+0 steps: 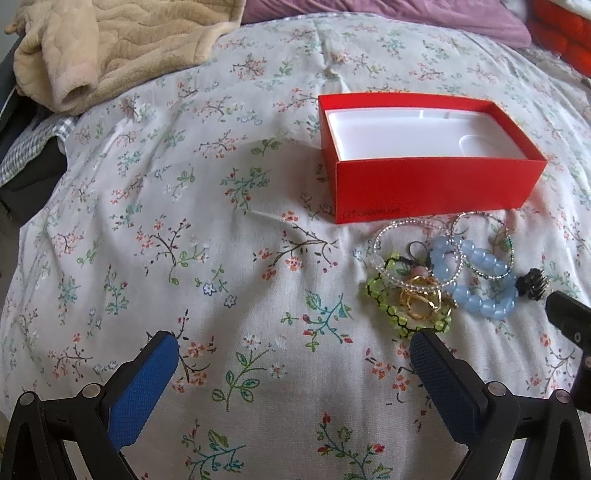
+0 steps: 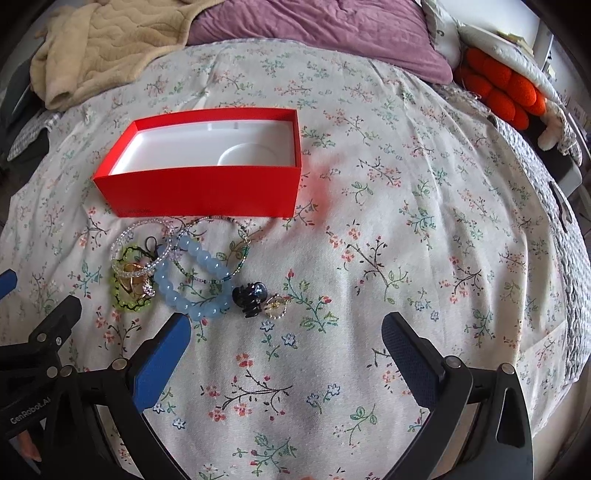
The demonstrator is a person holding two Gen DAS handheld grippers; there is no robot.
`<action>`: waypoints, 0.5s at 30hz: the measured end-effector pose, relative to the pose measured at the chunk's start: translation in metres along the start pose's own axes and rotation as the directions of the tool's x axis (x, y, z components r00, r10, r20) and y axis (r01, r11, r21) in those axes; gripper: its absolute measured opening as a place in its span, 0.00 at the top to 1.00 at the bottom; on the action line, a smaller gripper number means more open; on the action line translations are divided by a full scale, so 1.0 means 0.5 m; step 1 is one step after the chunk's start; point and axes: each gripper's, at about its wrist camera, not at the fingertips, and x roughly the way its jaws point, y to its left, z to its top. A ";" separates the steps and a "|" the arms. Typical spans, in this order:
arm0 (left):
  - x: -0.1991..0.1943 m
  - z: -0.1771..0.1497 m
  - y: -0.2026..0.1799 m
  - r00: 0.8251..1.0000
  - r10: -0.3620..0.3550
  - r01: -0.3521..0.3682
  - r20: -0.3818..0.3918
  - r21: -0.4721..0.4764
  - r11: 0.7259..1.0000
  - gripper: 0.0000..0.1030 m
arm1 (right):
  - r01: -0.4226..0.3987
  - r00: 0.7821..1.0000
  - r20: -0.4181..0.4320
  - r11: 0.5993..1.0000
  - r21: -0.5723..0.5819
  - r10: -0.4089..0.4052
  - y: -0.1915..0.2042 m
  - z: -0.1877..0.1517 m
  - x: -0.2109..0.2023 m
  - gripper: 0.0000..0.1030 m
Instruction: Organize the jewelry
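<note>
An open red box [image 1: 439,188] [image 2: 201,194] with a white insert lies on the floral bedspread. In front of it is a jewelry pile: a blue bead bracelet [image 1: 480,280] [image 2: 201,273], a green bead bracelet [image 1: 380,291] [image 2: 123,299], gold rings [image 1: 421,301] [image 2: 131,282], clear bead bangles [image 1: 391,229] [image 2: 147,225], a black hair claw [image 1: 532,284] [image 2: 251,295] and a small clear piece [image 2: 275,306]. My left gripper [image 1: 293,347] is open and empty, near left of the pile. My right gripper [image 2: 286,332] is open and empty, just in front of the claw.
A beige blanket [image 1: 122,44] [image 2: 107,44] lies at the far left, a purple pillow [image 2: 325,33] at the back, and an orange-and-white cushion [image 2: 506,88] at the far right. The bed edge [image 2: 569,258] drops off on the right.
</note>
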 end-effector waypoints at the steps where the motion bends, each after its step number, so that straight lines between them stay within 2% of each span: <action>1: 0.000 -0.002 -0.002 1.000 0.007 -0.007 0.000 0.007 1.000 0.00 | -0.003 1.000 0.003 1.000 0.003 0.003 -0.001 0.001 -0.001 0.00; 6: 0.006 0.004 -0.003 0.999 -0.020 0.021 -0.031 0.036 0.999 0.00 | -0.008 1.000 0.019 1.000 -0.009 0.008 -0.005 0.013 -0.009 0.00; 9: 0.014 0.014 0.006 0.996 -0.060 0.063 -0.068 0.031 0.998 0.00 | -0.049 0.999 0.009 0.999 0.001 0.049 -0.014 0.028 -0.010 0.00; 15: 0.030 0.043 0.037 0.986 -0.123 0.121 -0.113 -0.026 0.992 0.00 | -0.071 0.997 -0.033 0.997 -0.016 0.070 -0.021 0.061 -0.005 0.00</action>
